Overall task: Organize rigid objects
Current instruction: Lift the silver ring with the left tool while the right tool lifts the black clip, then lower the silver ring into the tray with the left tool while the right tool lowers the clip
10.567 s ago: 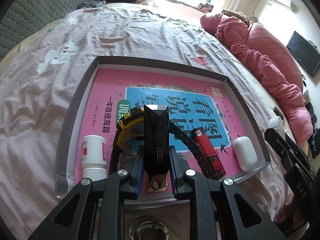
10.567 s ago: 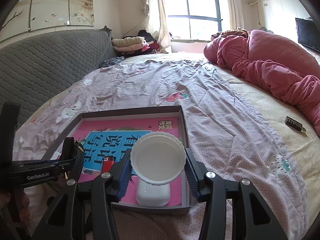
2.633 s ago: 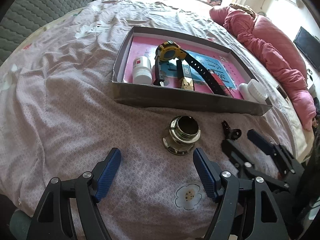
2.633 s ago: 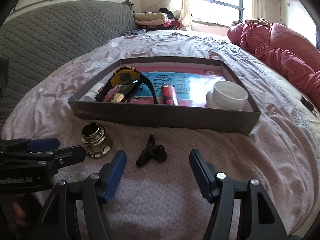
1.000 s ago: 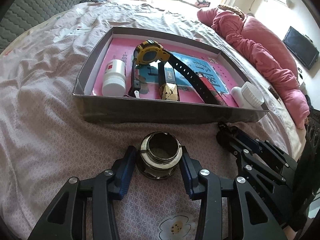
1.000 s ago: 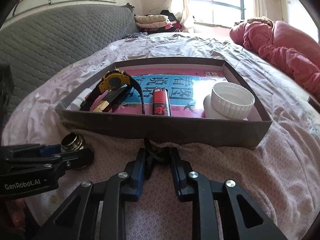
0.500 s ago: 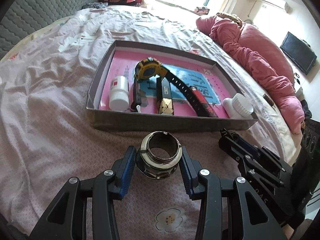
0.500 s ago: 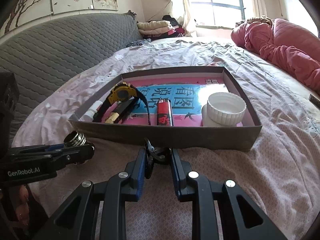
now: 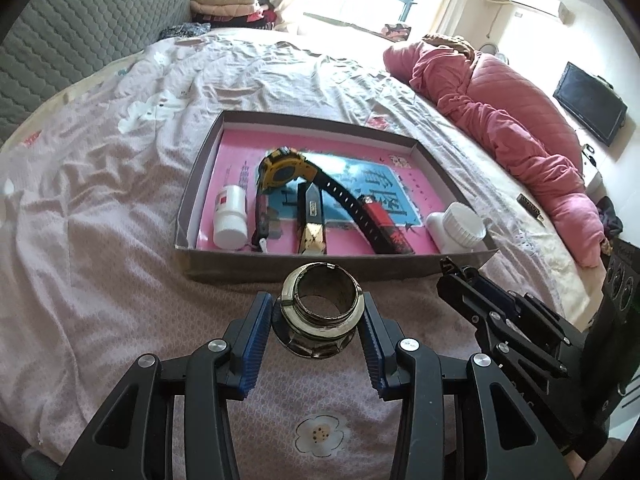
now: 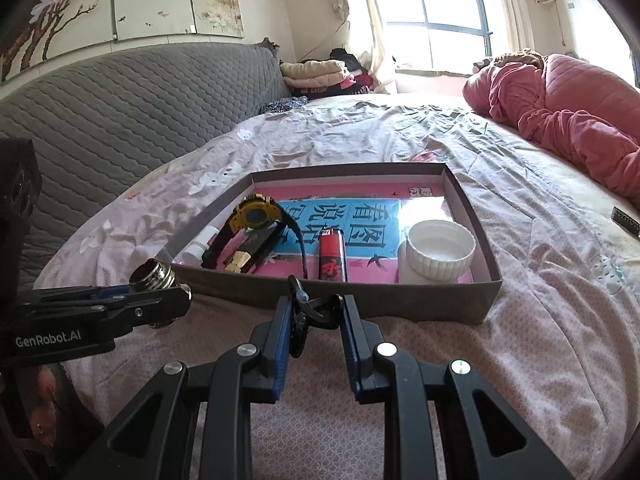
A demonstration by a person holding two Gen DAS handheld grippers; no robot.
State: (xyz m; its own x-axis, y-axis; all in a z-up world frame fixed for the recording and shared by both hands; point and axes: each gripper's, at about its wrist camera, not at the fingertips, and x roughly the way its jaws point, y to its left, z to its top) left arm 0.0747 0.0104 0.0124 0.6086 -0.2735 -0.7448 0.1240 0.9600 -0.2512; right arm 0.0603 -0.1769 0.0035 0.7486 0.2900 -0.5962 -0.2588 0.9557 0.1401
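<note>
My left gripper (image 9: 318, 322) is shut on a round metal fitting (image 9: 319, 308), held off the bedspread just in front of the grey cardboard tray (image 9: 280, 270). My right gripper (image 10: 316, 314) is shut on a small black clip (image 10: 310, 310), also lifted near the tray's (image 10: 416, 300) front wall. Inside the tray lie a small white bottle (image 9: 229, 216), a yellow watch with a black strap (image 9: 286, 170), a black and gold lighter (image 9: 311, 220), a red lighter (image 10: 331, 254) and a white jar (image 10: 438, 250). The left gripper (image 10: 160, 294) with the fitting (image 10: 154, 274) shows at the left of the right wrist view.
The tray sits on a pink patterned bedspread (image 9: 100, 208). A pink quilt (image 9: 516, 120) is heaped at the right. A grey padded headboard (image 10: 112, 108) runs along the left. Folded clothes (image 10: 316, 70) lie by the window. A small dark object (image 10: 626, 220) lies on the bed at far right.
Both grippers have risen and drawn back a little with the fitting and the clip; the tray now appears farther and lower in both views.
</note>
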